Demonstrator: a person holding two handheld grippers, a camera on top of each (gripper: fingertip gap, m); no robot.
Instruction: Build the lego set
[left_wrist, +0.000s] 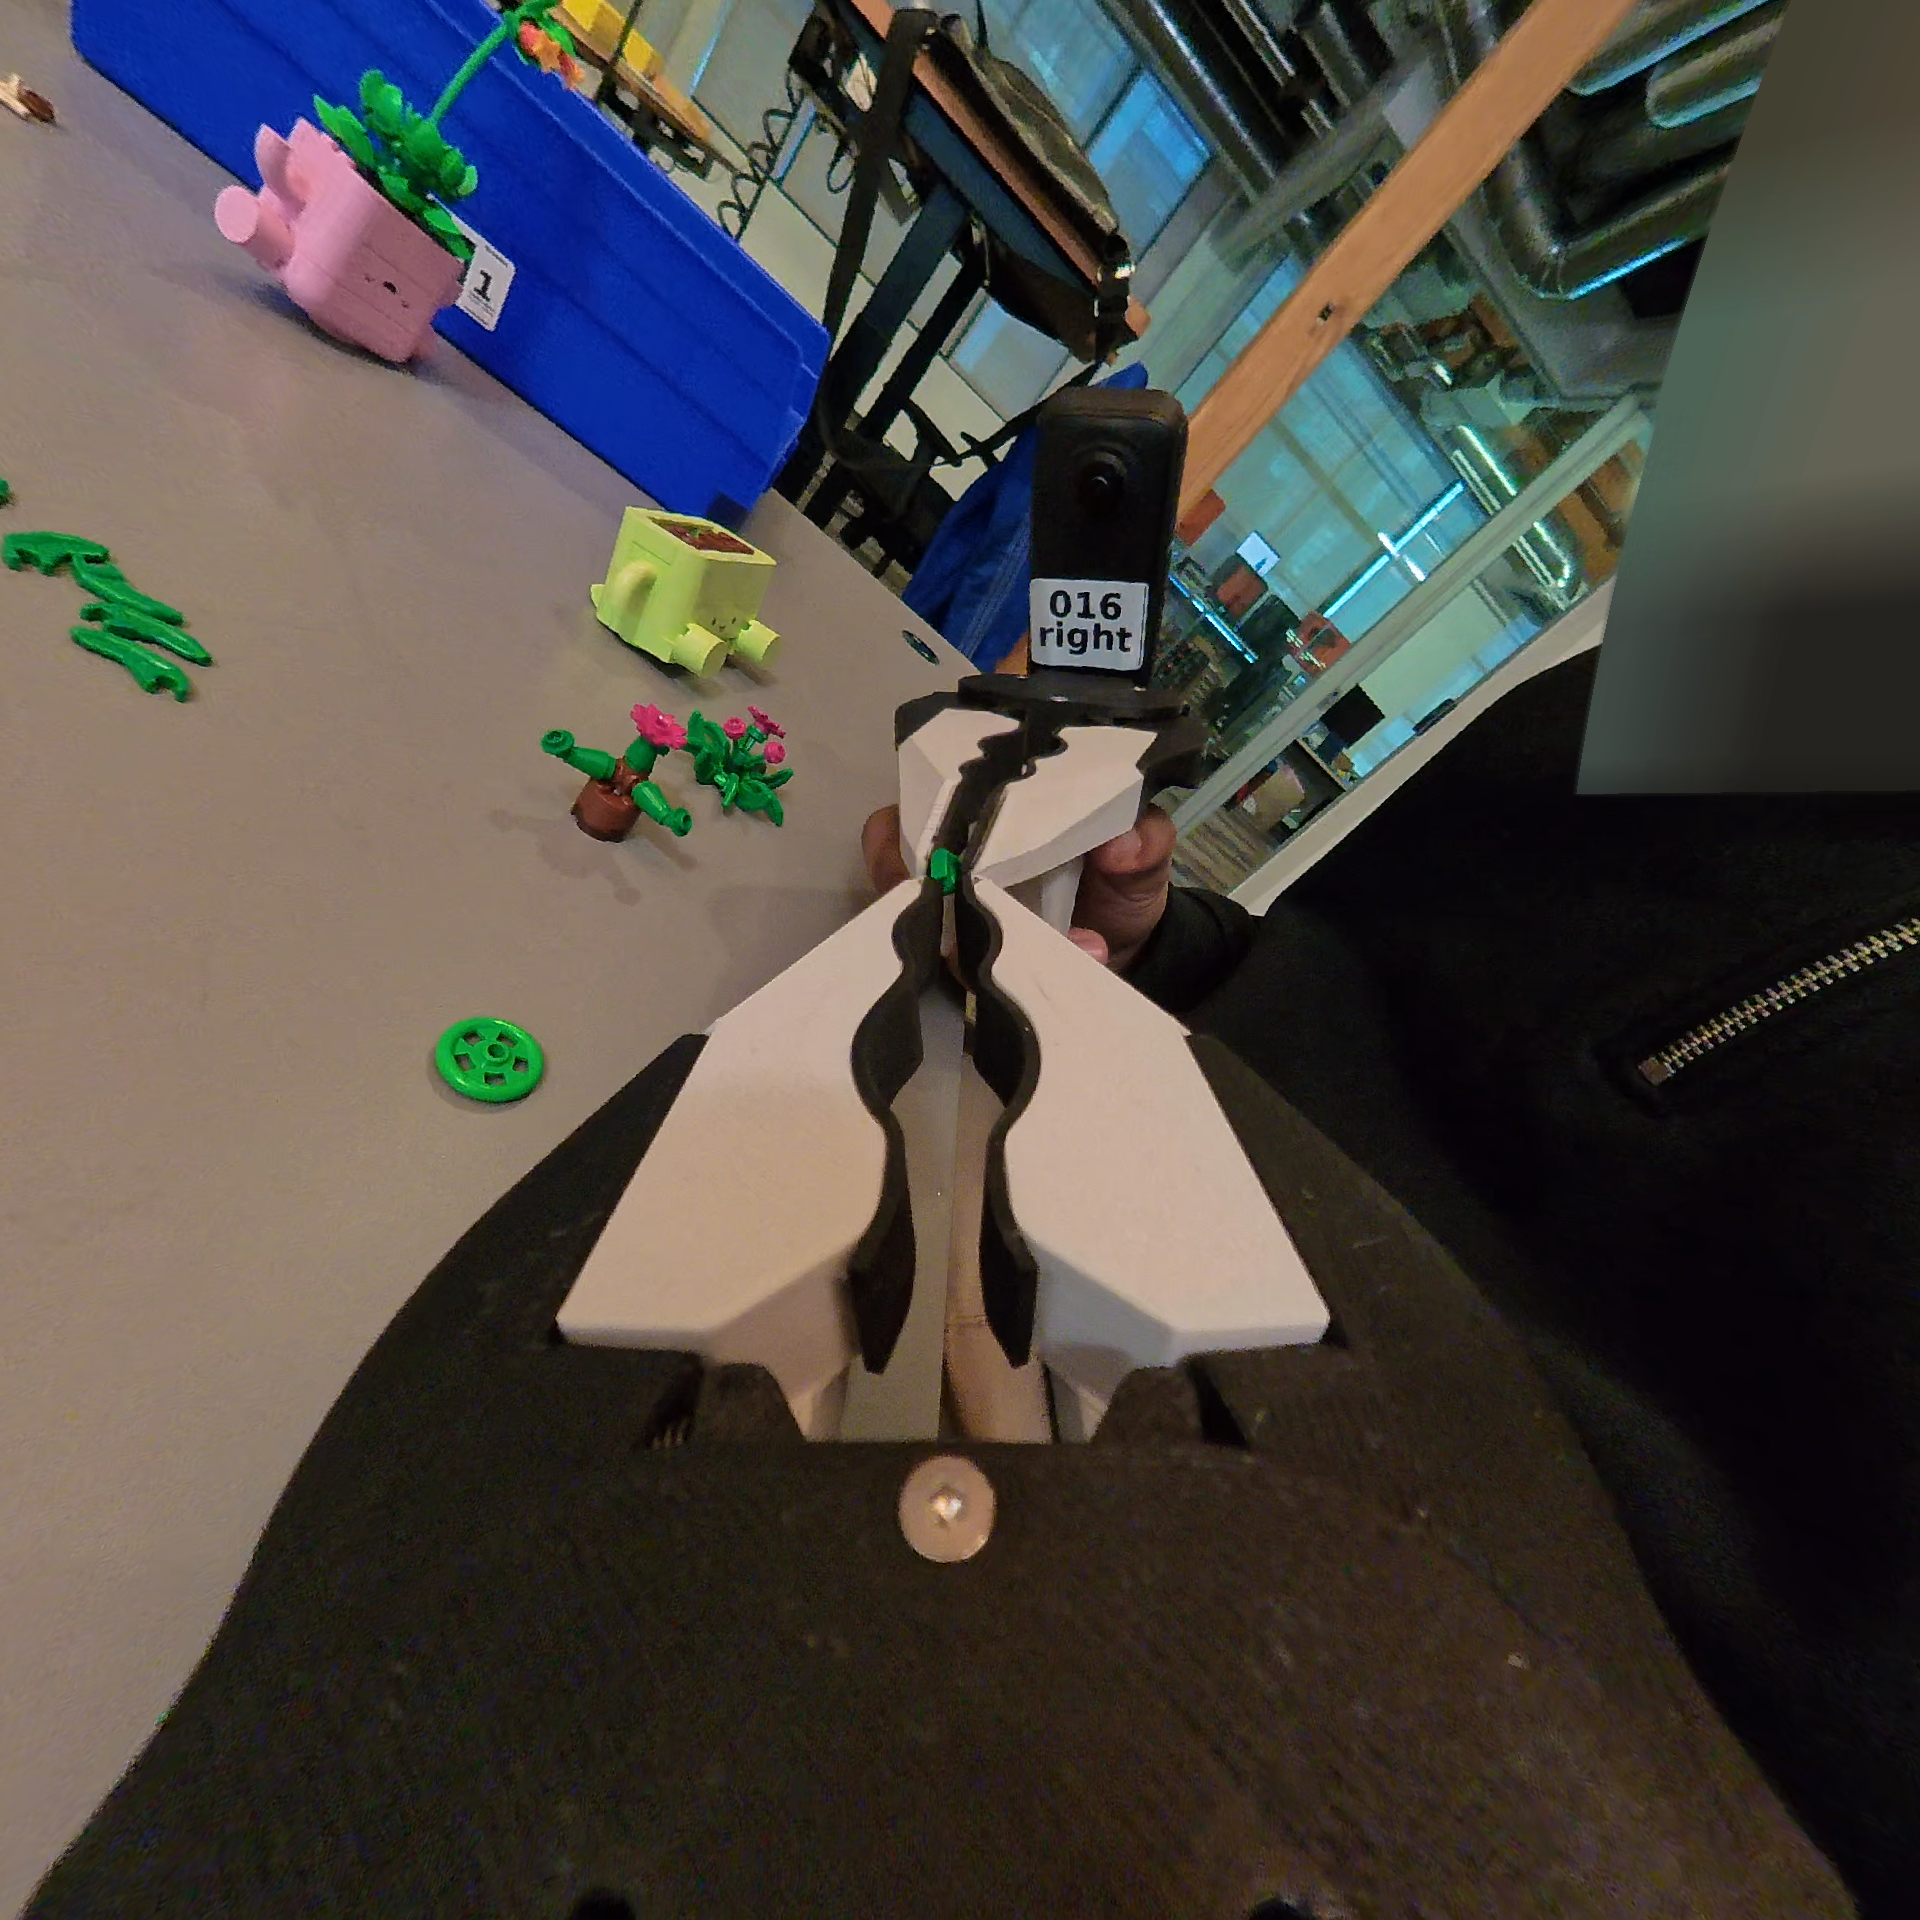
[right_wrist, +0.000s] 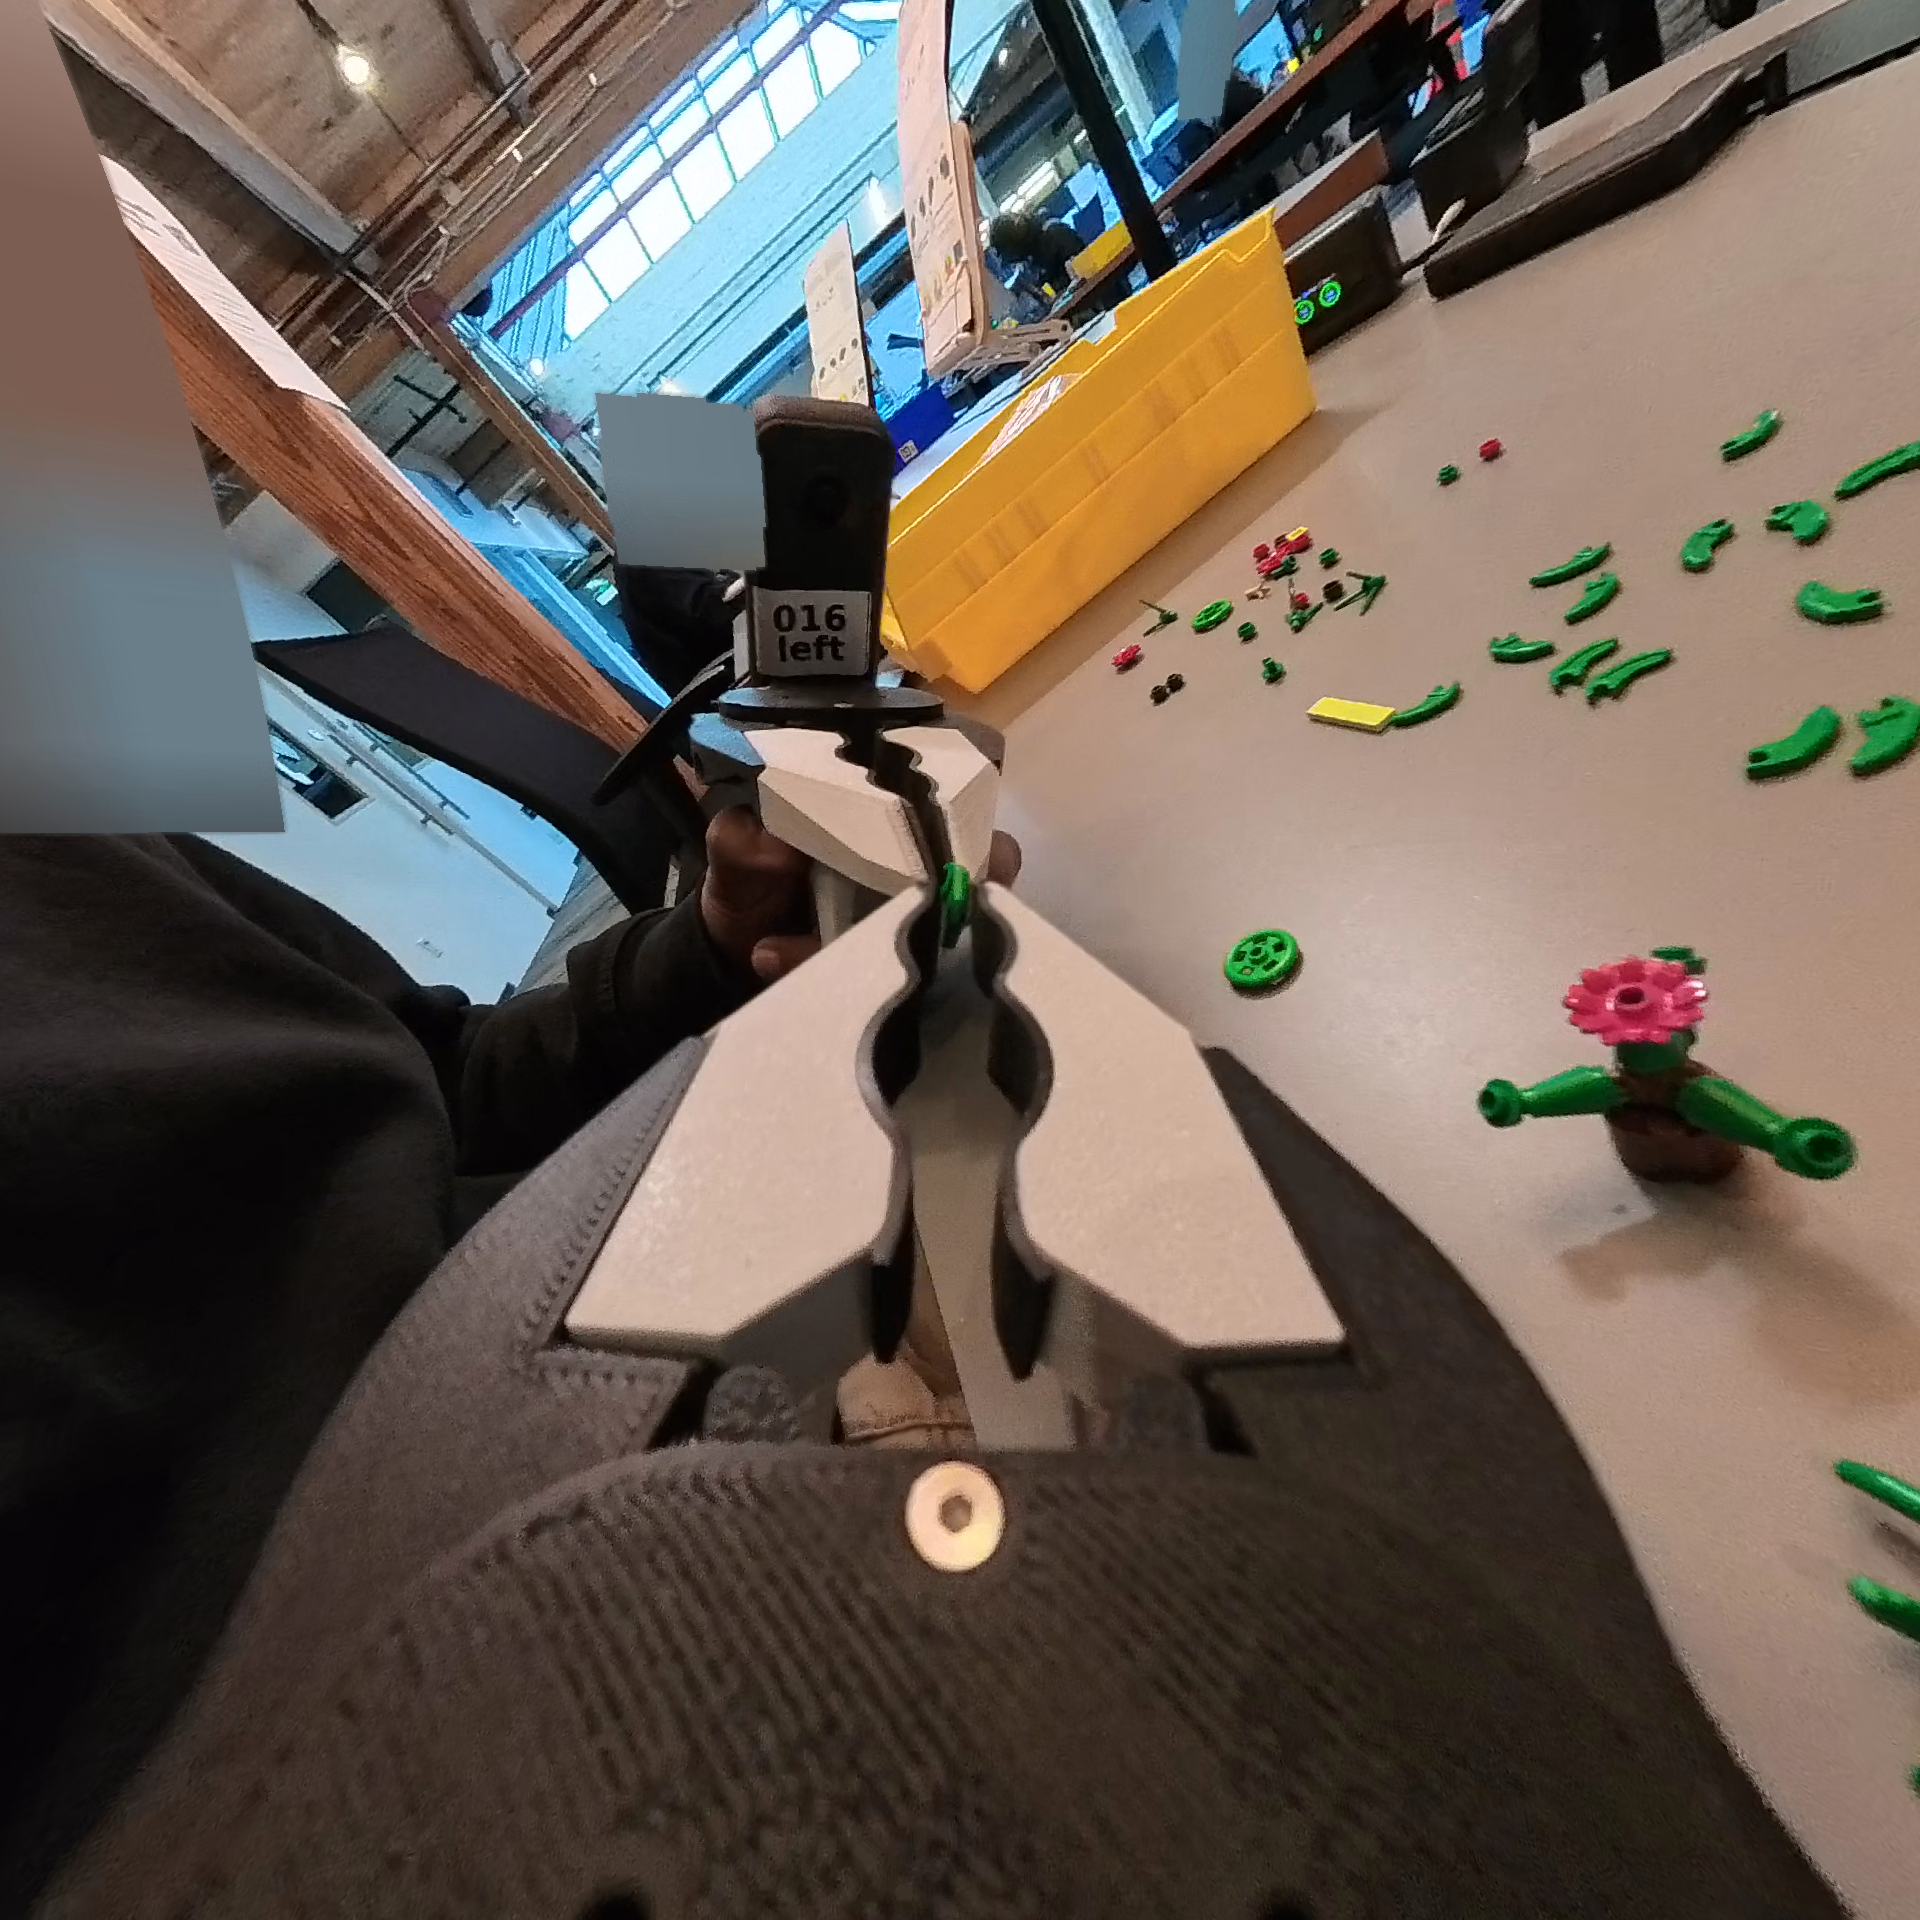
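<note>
Left gripper (left_wrist: 940, 914) and right gripper (right_wrist: 951, 914) — tips meeting, both nipping one small green piece (right_wrist: 952, 902) — above grey table (left_wrist: 312, 935).

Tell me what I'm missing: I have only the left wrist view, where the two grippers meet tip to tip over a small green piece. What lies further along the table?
Observer: The right wrist view shows a yellow bin on the table, beyond the left gripper.
Operator: Any loose parts near it?
Observer: Yes, a cluster of tiny red and green pieces in front of the bin, and a flat yellow tile nearer the camera.
Operator: Is the piece between the tips just a stud?
Observer: In that view it is a green wheel-like disc, seen edge-on at the right gripper tips.
</note>
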